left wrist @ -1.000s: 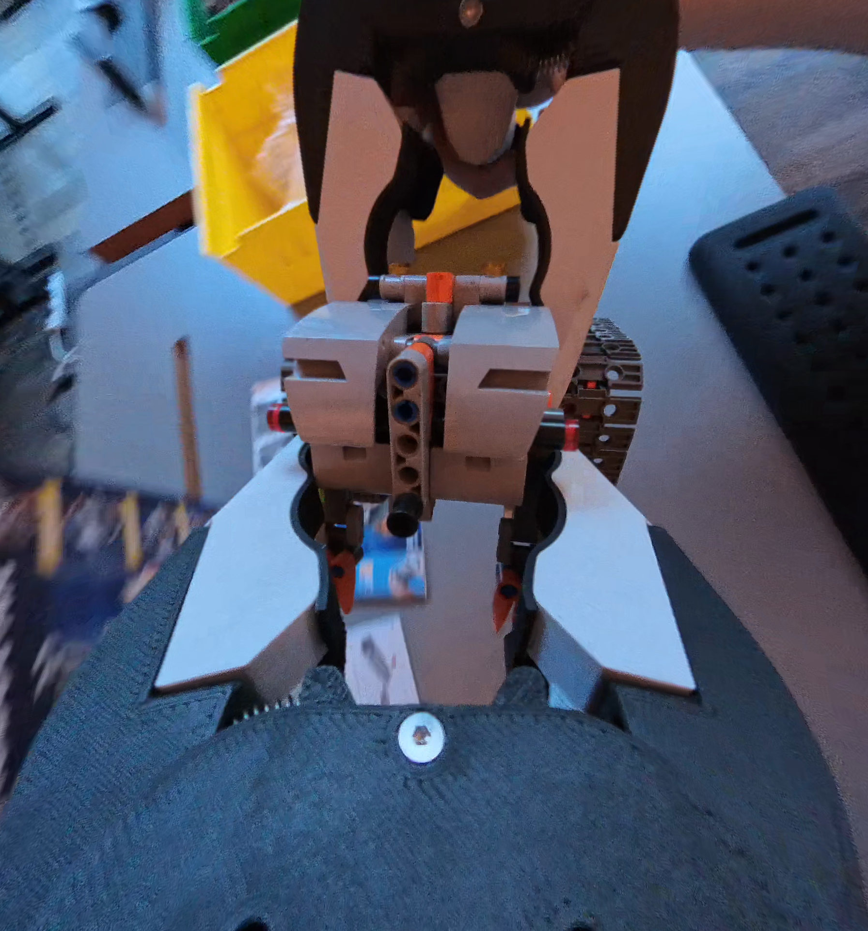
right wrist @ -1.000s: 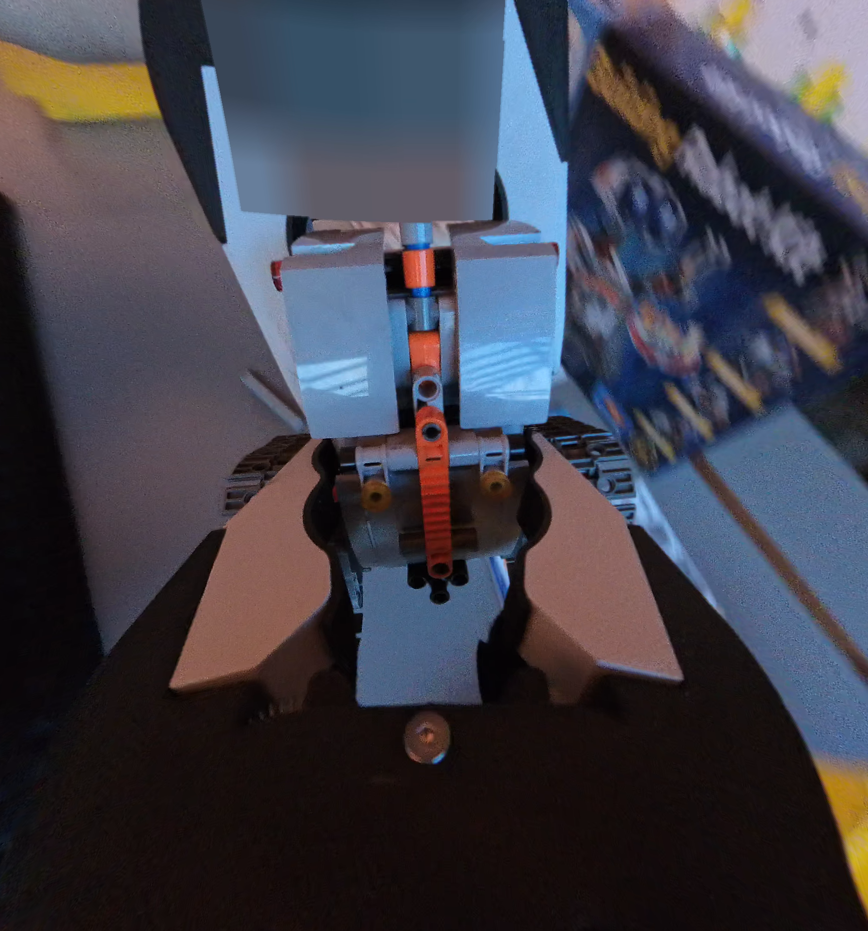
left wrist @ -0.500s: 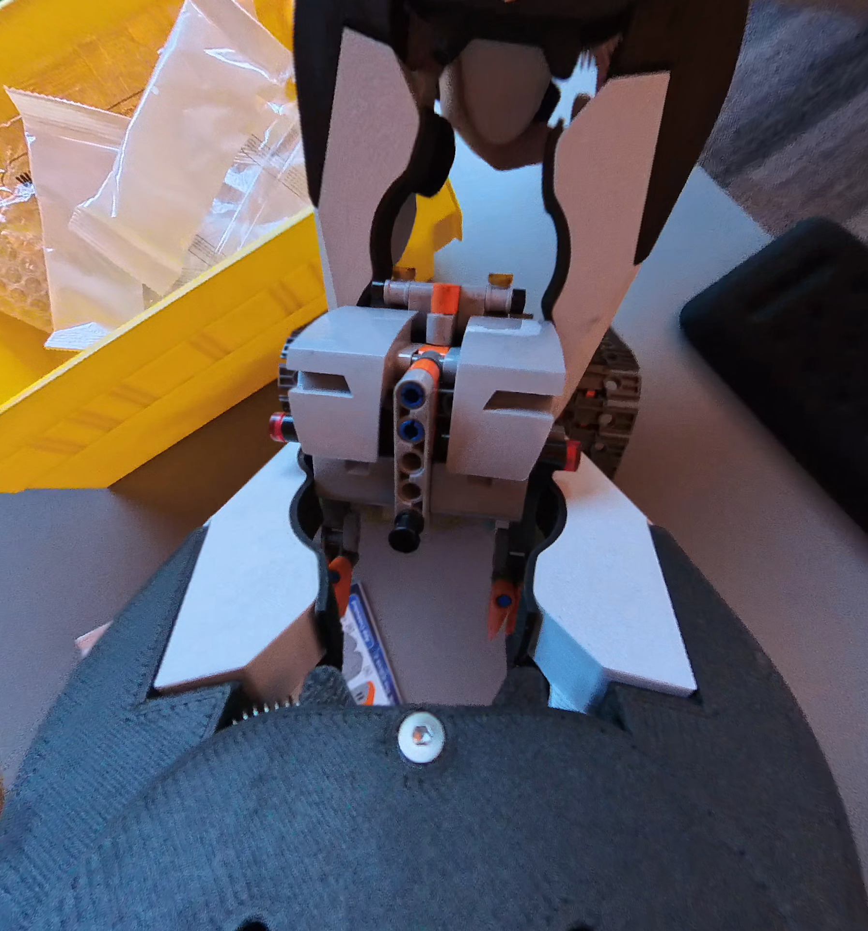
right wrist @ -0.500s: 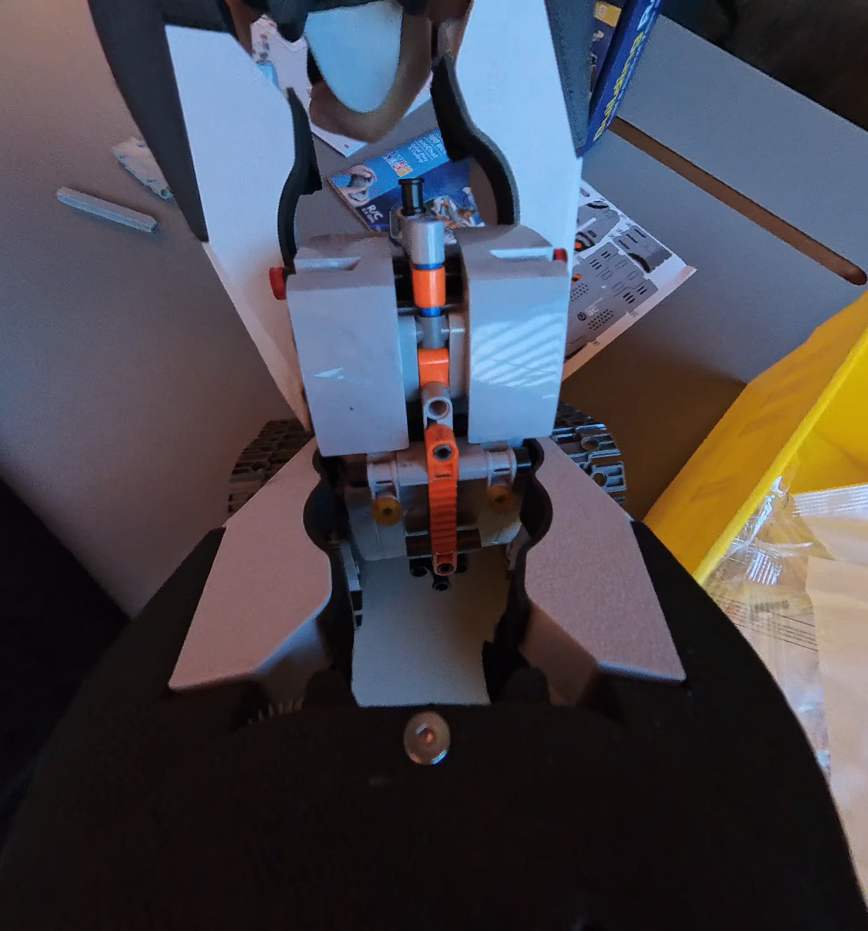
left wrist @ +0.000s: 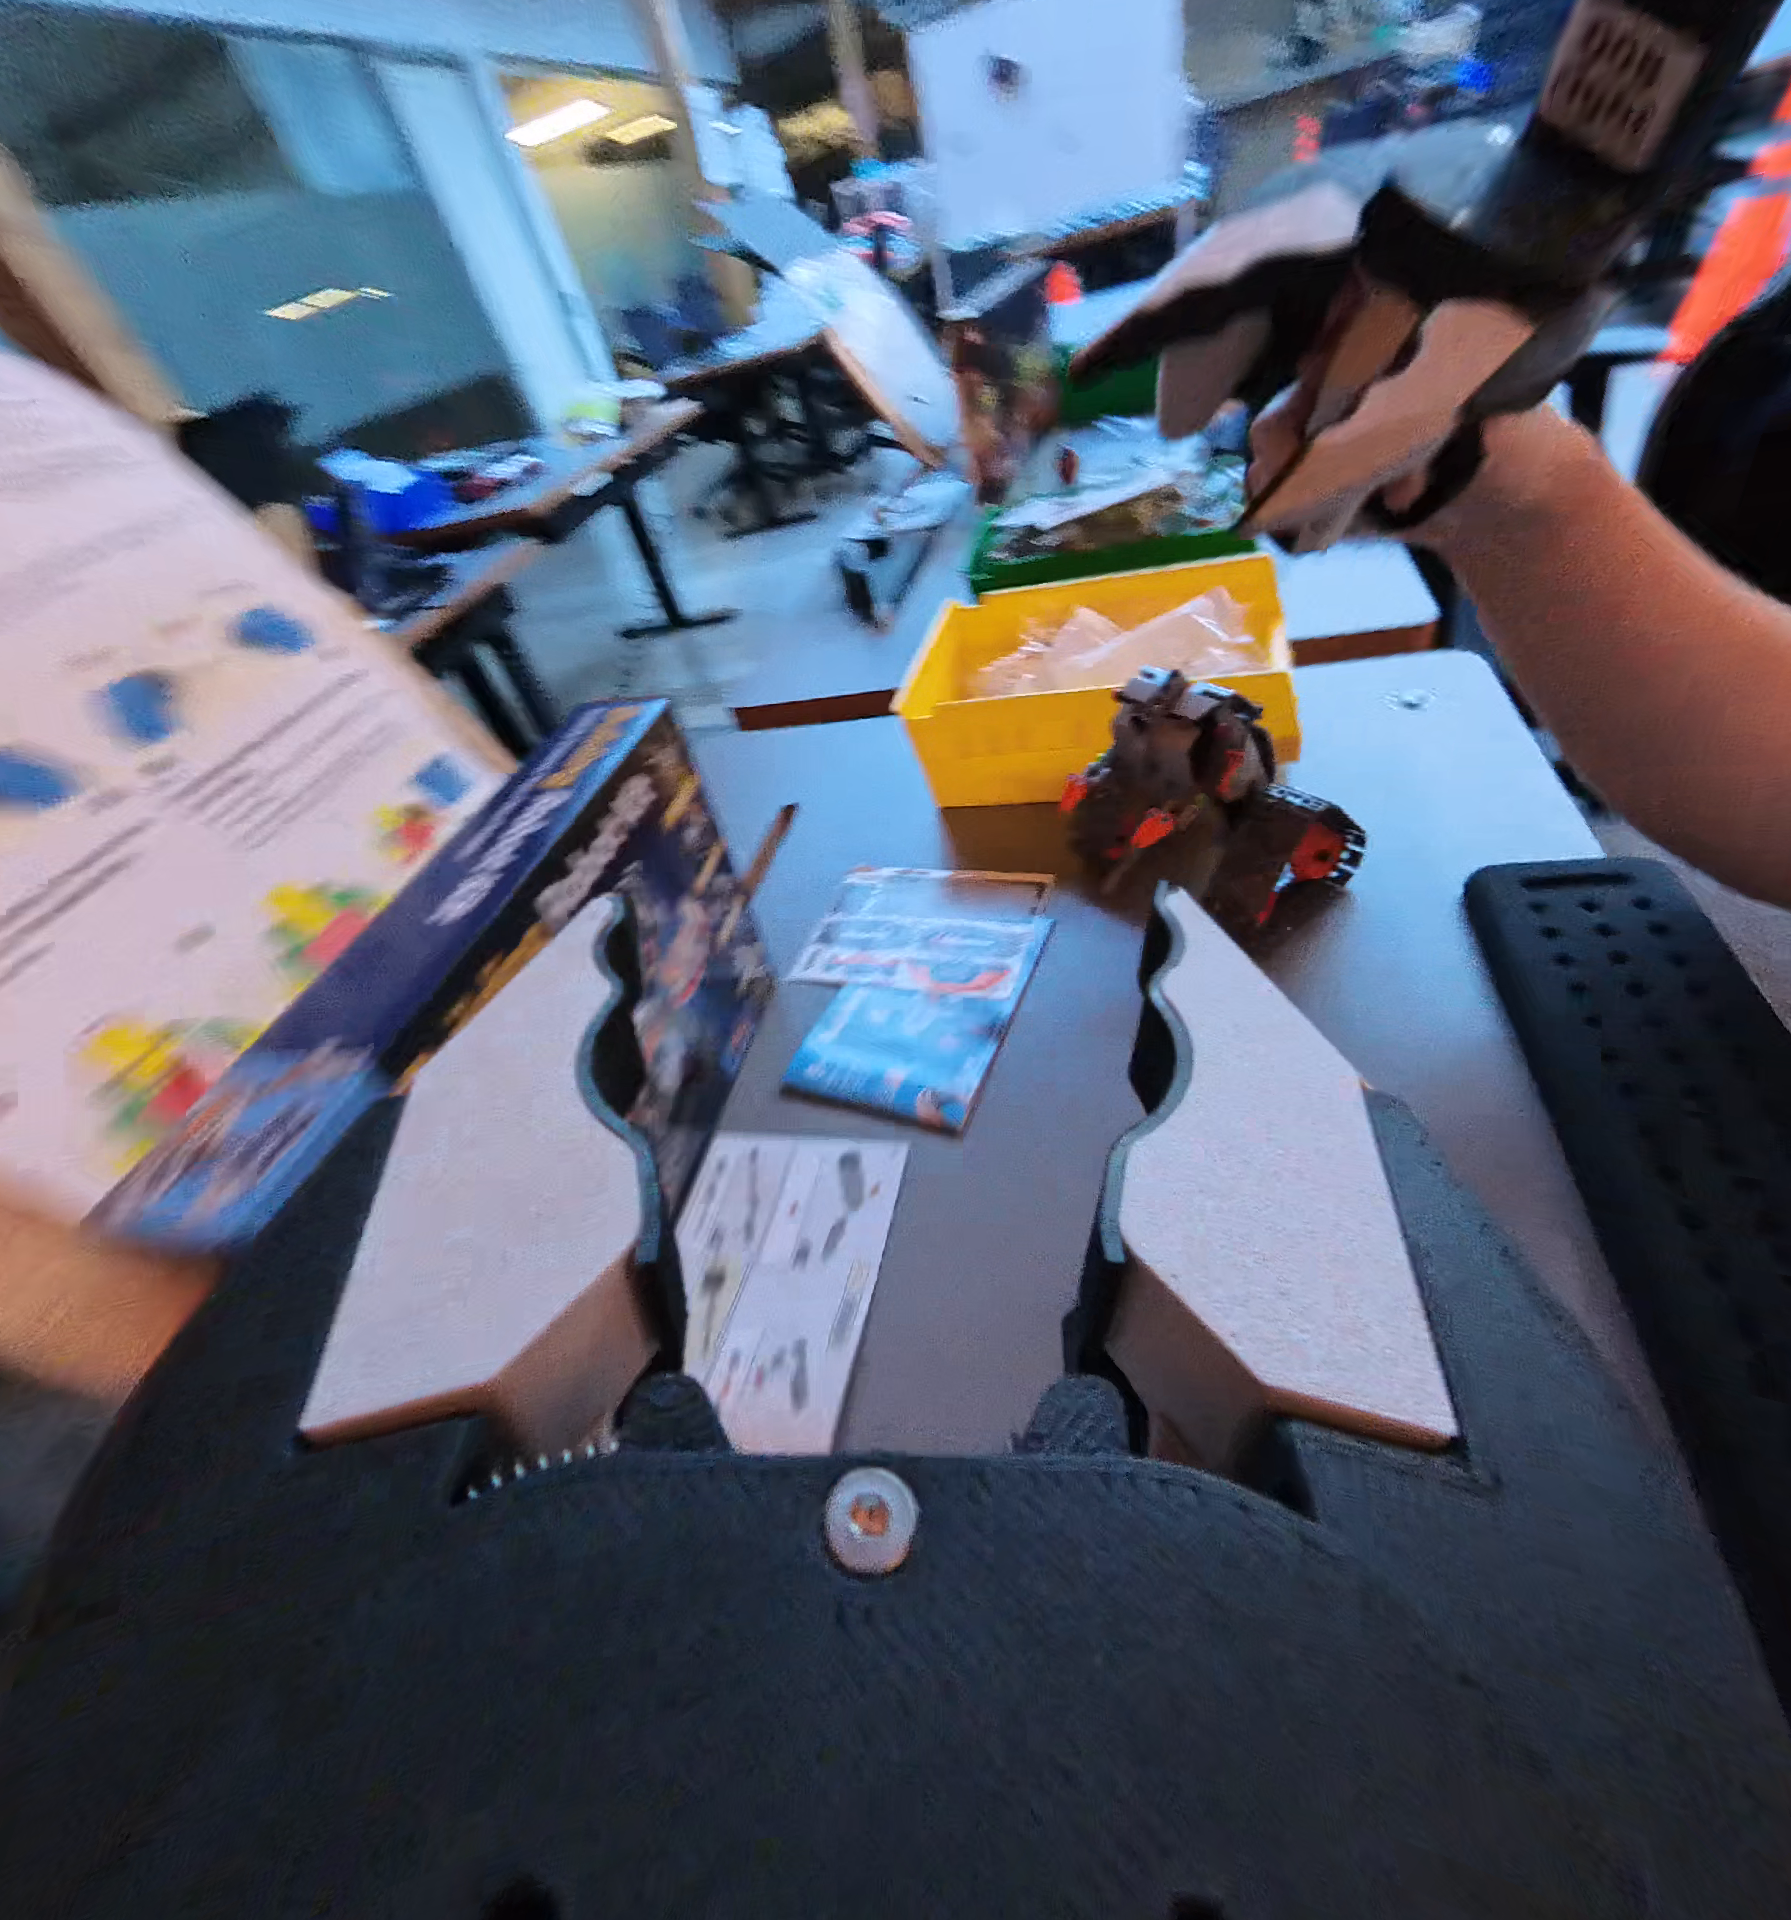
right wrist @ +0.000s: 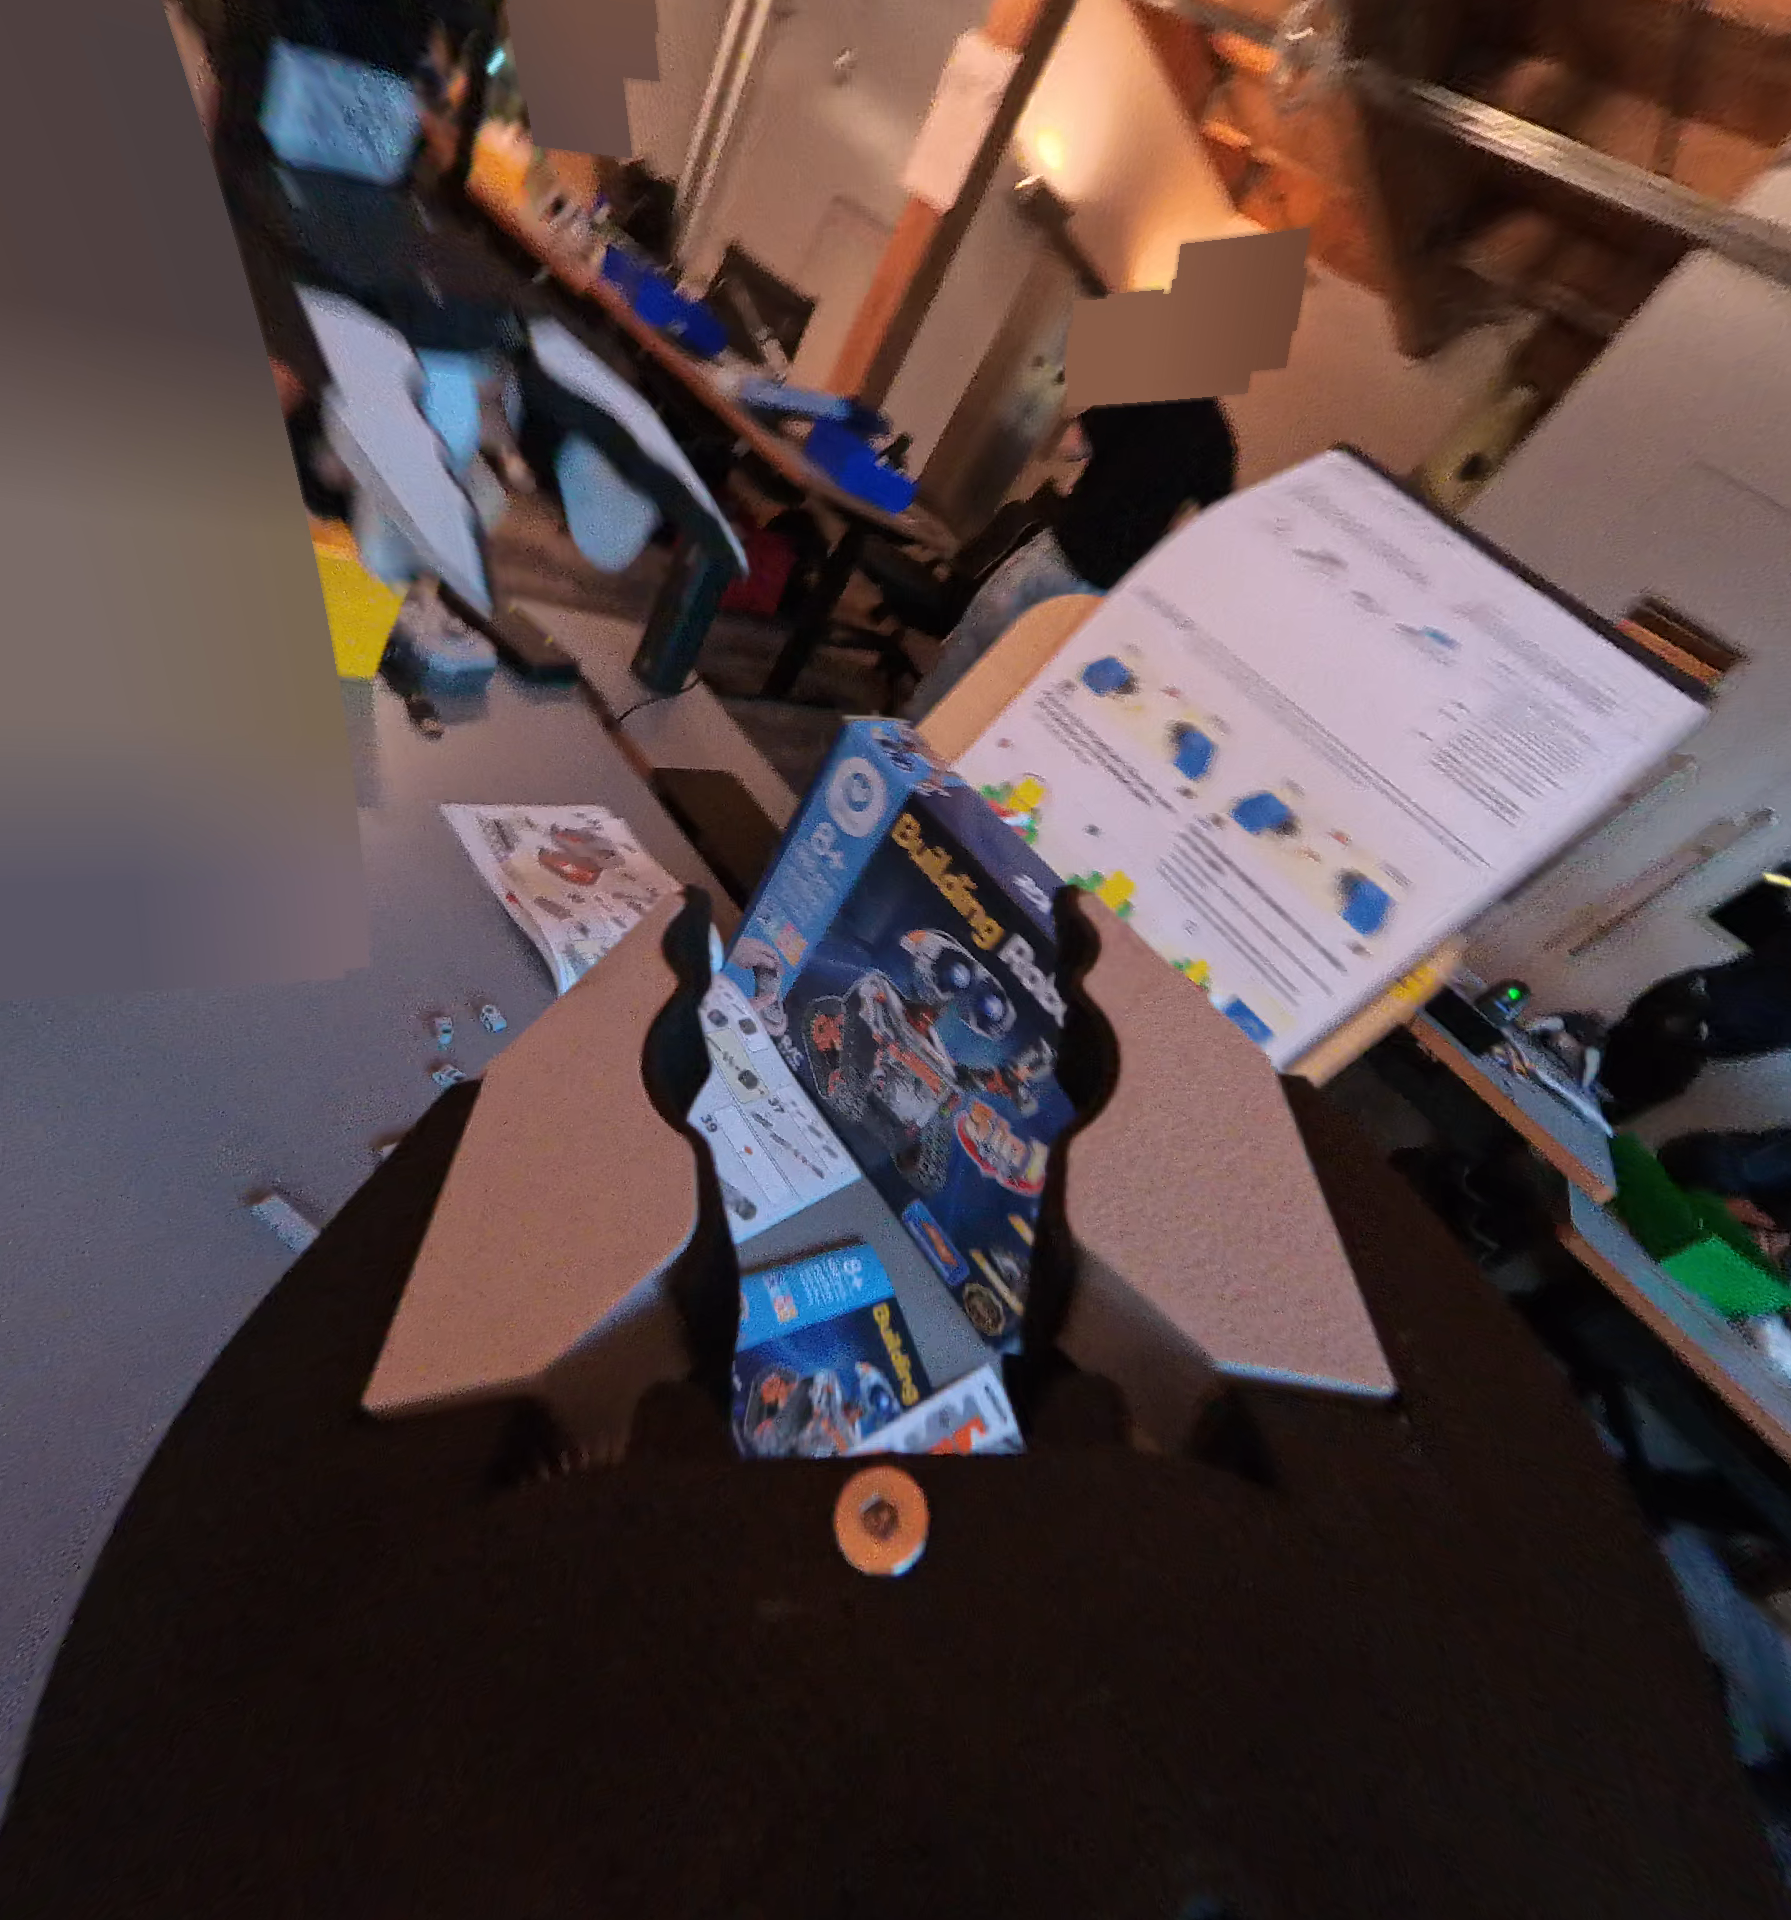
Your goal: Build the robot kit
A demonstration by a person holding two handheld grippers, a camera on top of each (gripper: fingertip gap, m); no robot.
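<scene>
A grey, black and orange tracked brick robot model (left wrist: 1197, 795) stands on the dark table (left wrist: 1410, 997), just in front of a yellow bin (left wrist: 1036, 743). My left gripper (left wrist: 886, 920) is open and empty, held back from the model above the table. My right gripper (left wrist: 1286, 436) shows in the left wrist view, up in the air to the upper right, held by a bare arm (left wrist: 1639, 665). In its own view the right gripper (right wrist: 883, 920) is open and empty, pointing at a blue toy box (right wrist: 912, 997).
The blue toy box (left wrist: 517, 935) leans on a large tilted instruction board (left wrist: 143, 779). Booklets (left wrist: 922, 997) and a leaflet (left wrist: 787, 1278) lie on the table. A black perforated pad (left wrist: 1691, 1143) lies along the right edge. A sheet (right wrist: 569, 873) and small loose parts (right wrist: 465, 1029) lie at left.
Both grippers have let go of the robot model, which now stands on the table by the yellow bin. Both have pulled back and away, and the views have swung outwards.
</scene>
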